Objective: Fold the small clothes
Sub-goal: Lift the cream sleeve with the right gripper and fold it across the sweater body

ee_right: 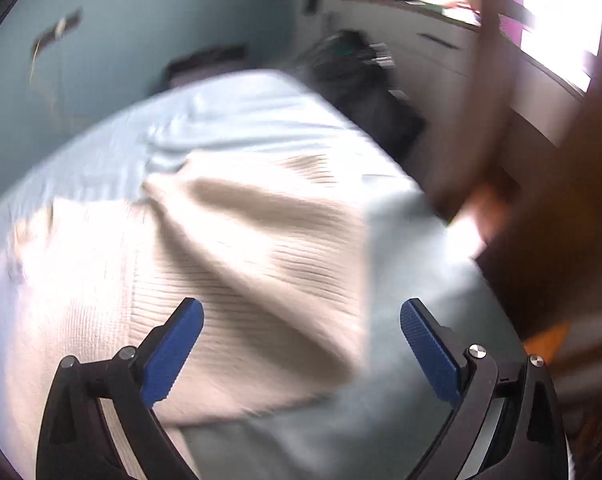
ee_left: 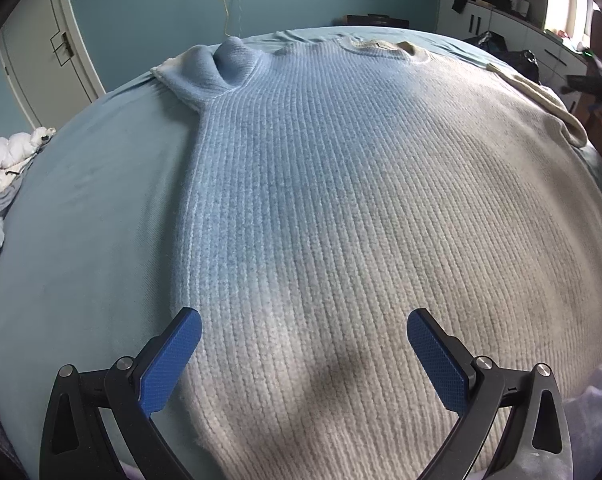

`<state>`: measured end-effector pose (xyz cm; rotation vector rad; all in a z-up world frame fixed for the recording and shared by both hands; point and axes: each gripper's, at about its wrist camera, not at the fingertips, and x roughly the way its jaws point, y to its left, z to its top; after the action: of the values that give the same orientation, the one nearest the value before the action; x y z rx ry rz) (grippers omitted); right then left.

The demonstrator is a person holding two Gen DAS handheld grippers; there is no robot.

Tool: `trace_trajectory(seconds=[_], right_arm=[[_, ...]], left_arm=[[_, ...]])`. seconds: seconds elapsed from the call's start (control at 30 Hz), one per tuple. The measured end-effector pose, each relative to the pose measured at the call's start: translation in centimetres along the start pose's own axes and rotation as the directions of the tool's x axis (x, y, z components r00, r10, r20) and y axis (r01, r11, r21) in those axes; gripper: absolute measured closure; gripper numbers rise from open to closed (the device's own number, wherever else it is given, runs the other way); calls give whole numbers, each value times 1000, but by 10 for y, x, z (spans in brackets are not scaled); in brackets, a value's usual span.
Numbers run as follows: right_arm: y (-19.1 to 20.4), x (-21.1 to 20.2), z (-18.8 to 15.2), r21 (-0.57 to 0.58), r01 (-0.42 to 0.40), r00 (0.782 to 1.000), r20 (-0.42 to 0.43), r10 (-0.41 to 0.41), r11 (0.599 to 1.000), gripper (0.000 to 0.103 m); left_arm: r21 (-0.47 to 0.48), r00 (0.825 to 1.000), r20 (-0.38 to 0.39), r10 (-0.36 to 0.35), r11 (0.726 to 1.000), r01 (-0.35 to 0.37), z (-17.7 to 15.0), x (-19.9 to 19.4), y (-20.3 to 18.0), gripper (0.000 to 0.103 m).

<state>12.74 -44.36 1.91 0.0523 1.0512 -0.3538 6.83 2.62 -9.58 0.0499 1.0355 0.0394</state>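
A ribbed knit sweater [ee_left: 341, 200], blue fading to cream, lies spread flat on a light blue bed [ee_left: 93, 208]. Its left sleeve [ee_left: 213, 68] is bunched at the far left and its collar [ee_left: 381, 46] points away. My left gripper [ee_left: 303, 326] hovers open above the lower hem with nothing between its blue pads [ee_left: 173, 360]. In the blurred right wrist view, my right gripper [ee_right: 301, 316] stands open over the cream side of the sweater [ee_right: 241, 248], by its right edge. A fold of knit lies below the jaws, but the pads do not press on it.
A crumpled white duvet [ee_left: 5, 160] lies at the bed's left edge. White cabinets [ee_left: 501, 20] with dark clothes and bags stand at the back right. A door [ee_left: 41, 60] is at the far left, and wooden furniture [ee_right: 541, 200] rises beside the bed's right edge.
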Motion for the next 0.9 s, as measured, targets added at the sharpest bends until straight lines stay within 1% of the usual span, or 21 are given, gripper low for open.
trace_trajectory(seconds=[0.07,0.17,0.2,0.23,0.27,0.3,0.33,0.37,0.4,0.43,0.47,0.53,0.57,0.63,0.67,0.7,0.73,0.77,0.8,0.87,0.9], right_arm=[[26,15,7,-46,53,998,-40,-55,998,6],[43,36,12,-80,128,990,-48,-132,989,6],[46,43,13,-74,135,988,-71,-140,988,13],[47,47,13,-62,117,987,-102,-123,991,27],[37,64,12,-52,104,986,-129,-110,993,73],[29,62,13,-31,134,982,-133,-137,991,93],[22,61,17,-8,125,986,-113,-125,992,95],[9,48,18,37,79,994,-75,-77,996,97],[-13,23,17,104,17,1000,18,-19,994,98],[-28,7,17,148,-9,997,72,-1,989,98],[-53,-16,12,207,-30,991,132,2,978,98],[-97,-48,-4,271,-10,983,181,-40,963,98],[-122,-65,-15,286,30,976,198,-89,958,98],[-155,-77,-32,309,86,966,205,-155,947,98],[-173,-85,-47,324,100,960,216,-177,941,96],[-197,-89,-64,327,113,961,203,-186,938,81],[-209,-81,-81,327,125,972,148,-181,937,64],[-209,-80,-94,331,136,980,92,-175,934,24],[-221,-75,-112,331,136,988,28,-154,934,15],[-223,-77,-129,297,124,992,0,-130,947,15],[-220,-83,-134,284,110,993,4,-115,953,15]], left_arm=[[-1,1000,-6,-1,1000,1,-1,2,0,0],[-6,1000,-12,-2,1000,2,-2,3,1,0],[-7,1000,-13,-3,1000,3,-2,4,2,0],[-7,1000,-15,-3,1000,3,-2,4,2,0],[-6,1000,-17,-3,1000,3,-2,5,2,0],[-6,1000,-20,-3,1000,3,-2,6,1,0],[-5,1000,-22,-4,1000,3,-1,7,2,0],[-5,1000,-23,-4,1000,4,-2,7,1,0],[-4,1000,-21,-5,1000,5,-2,7,1,0],[-5,1000,-19,-6,1000,6,-2,6,1,0],[-5,1000,-16,-7,1000,7,-1,5,2,0],[-6,1000,-10,-6,1000,6,0,4,2,0],[-6,1000,-7,-6,1000,6,1,3,2,0],[-4,1000,-2,-5,1000,5,1,1,1,0],[0,1000,2,-5,1000,5,1,0,0,0],[2,1000,6,-3,1000,3,0,-2,-1,0],[6,1000,11,0,1000,0,0,-4,-1,0],[10,1000,16,2,1000,-2,0,-5,-2,0],[14,1000,22,5,1000,-5,0,-8,-3,0],[18,1000,29,8,1000,-9,0,-10,-4,0],[20,999,30,11,1000,-11,0,-11,-5,0]])
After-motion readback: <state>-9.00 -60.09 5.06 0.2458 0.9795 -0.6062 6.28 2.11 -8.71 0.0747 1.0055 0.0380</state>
